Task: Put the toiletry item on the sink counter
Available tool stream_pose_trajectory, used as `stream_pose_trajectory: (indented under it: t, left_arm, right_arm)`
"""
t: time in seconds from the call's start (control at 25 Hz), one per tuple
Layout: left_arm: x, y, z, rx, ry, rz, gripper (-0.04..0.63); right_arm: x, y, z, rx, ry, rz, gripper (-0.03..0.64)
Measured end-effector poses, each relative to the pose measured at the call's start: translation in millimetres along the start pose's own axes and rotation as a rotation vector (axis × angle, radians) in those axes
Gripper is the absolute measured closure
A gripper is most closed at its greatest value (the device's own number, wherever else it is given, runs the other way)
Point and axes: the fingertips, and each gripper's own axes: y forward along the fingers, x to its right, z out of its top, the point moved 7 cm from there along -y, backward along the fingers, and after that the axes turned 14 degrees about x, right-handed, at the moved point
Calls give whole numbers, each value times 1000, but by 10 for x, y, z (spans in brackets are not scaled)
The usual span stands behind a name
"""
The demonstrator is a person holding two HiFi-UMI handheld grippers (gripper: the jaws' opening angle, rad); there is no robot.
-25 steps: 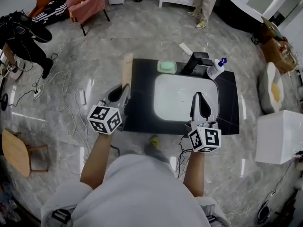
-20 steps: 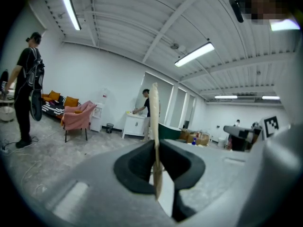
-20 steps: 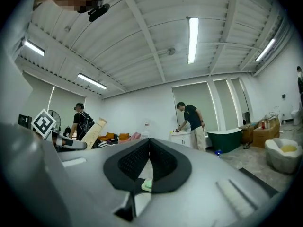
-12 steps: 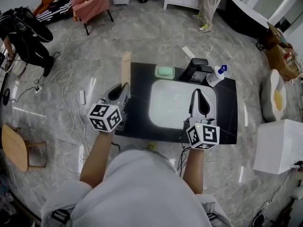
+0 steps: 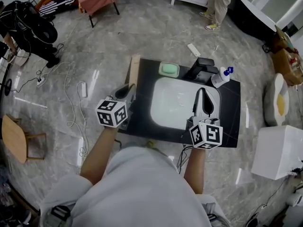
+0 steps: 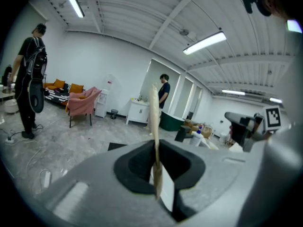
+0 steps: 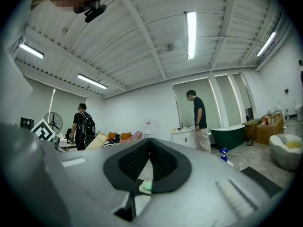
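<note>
Two grippers over the sink counter [image 5: 231, 119]. Left gripper [image 5: 128, 91] pinches the flat tan toiletry item [image 5: 134, 70] by its lower end, at the counter's left edge — probably light, stiff, thin; held so near the end, it could pivot. Right gripper [image 5: 203, 91] pressed together, empty. Basin [image 5: 175, 103] empty; green soap dish [image 5: 169, 69] — contents unclear.

L gripper [image 5: 127, 92]: fingers pinched on thin beige item [image 5: 134, 69] — it sticks out past the tips
R gripper [image 5: 203, 97]: fingers together, nothing btwn
Arms: L forearm [image 5: 102, 150], R forearm [image 5: 195, 167] — both bare, stretched fwd
</note>
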Motion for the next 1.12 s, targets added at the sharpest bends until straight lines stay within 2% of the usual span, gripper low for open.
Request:
stream_pose_trajectory:
  t: [0.16, 0.44, 0.8, 1.12]
  left_arm:
    - [-23, 99, -230, -56, -11, 15, 566]
    - [-109, 252, -728, -192, -81, 48, 566]
    - [-250, 407, -1387, -350, -117, 100, 565]
    - [-321, 459, -1734, -433, -139, 141, 563]
  right_arm:
    - [65, 44, -56, -14, 10, 12, 614]
    - [189, 66, -168, -39, 17, 15, 614]
    - [276, 105, -335, -86, 12, 18, 614]
    - [325, 47, -452, -132, -8, 8, 614]
